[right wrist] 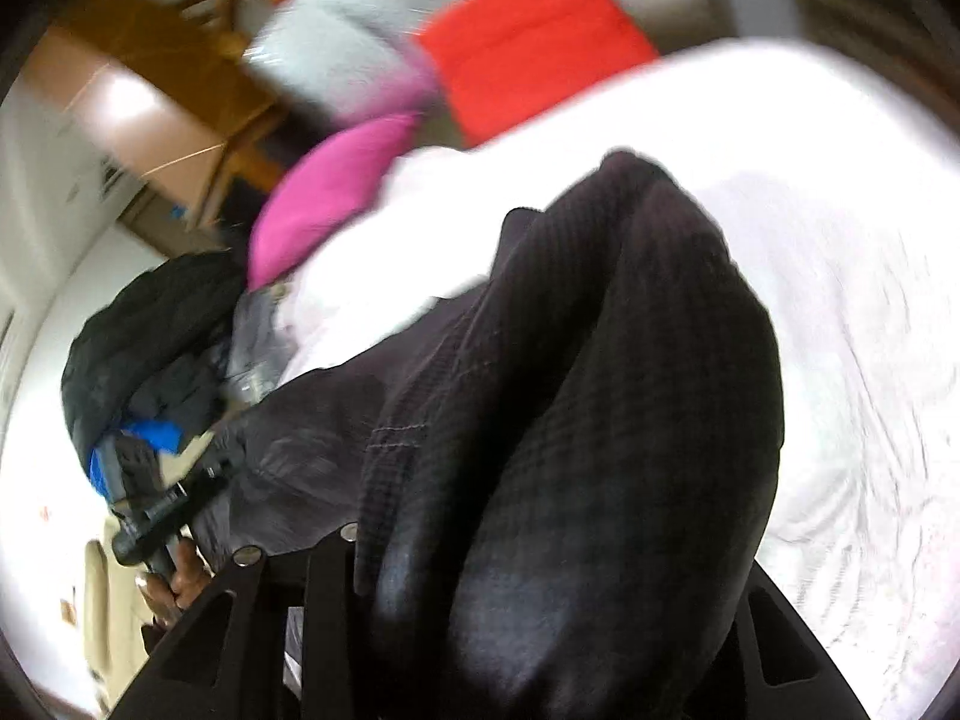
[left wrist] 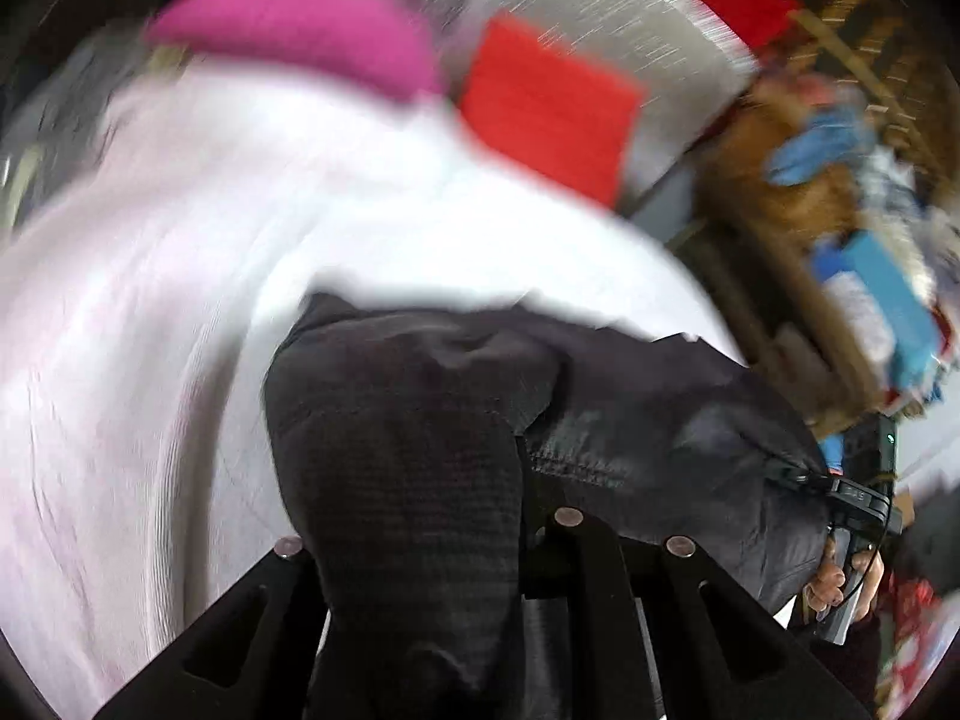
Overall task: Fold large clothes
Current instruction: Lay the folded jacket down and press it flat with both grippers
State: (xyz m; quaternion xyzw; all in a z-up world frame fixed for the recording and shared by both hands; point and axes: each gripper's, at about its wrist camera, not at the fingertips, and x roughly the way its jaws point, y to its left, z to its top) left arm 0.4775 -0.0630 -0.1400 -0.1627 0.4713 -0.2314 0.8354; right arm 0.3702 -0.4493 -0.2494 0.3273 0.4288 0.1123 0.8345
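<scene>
I've got the dark jacket (left wrist: 420, 480) lifted over the white bed (left wrist: 150, 300), w/ left gripper (left wrist: 432, 552) & right gripper (right wrist: 480, 570) each clamped on a bunched edge, prob. to spread it flat for folding.

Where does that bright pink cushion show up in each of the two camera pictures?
Left wrist view: the bright pink cushion sits at the top left, above the white bedsheet.
Right wrist view: it lies left of centre in the upper half, at the sheet's left edge.
Shared landmark: the red rectangular cushion, just right of the pink one in both views.
</scene>
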